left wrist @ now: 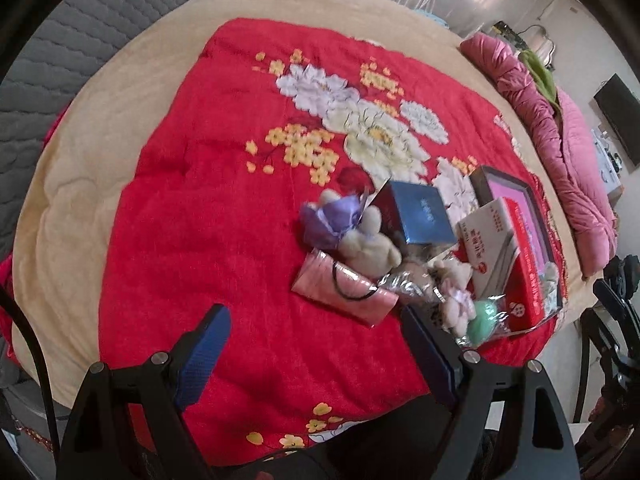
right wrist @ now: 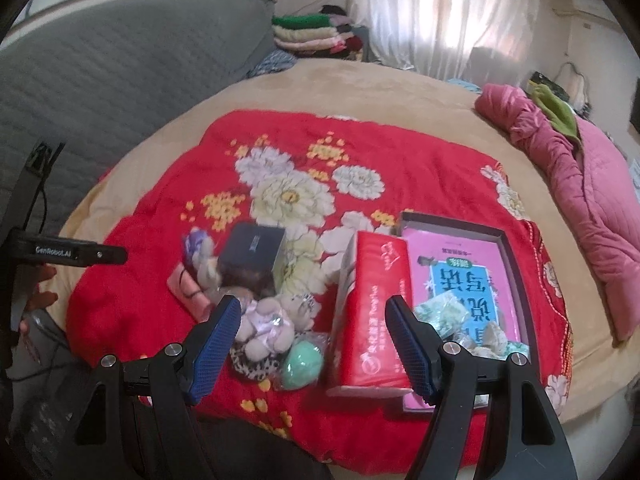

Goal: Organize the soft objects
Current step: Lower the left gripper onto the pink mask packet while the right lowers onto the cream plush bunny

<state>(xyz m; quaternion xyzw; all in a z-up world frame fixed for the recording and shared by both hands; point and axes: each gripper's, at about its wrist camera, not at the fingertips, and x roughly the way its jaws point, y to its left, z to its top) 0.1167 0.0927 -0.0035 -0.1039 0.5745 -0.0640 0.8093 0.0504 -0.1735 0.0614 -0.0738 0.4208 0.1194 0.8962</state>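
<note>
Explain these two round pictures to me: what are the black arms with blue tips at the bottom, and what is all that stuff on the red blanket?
Those are two hand-held grabbing tools, one in each of a person's hands; no robot arm is involved. Each carries a wide-angle camera looking along its own blue-padded fingers, hence the round pictures. One picture shows the left gripper, the other the right gripper. Both stand open and hold nothing.

On the red floral blanket lies a pile: a cream plush toy with purple wrapping, a pink pouch, a dark blue box, a mint-green ball, a red tissue pack and a tray with a pink booklet. The soft things are to be sorted.
</note>
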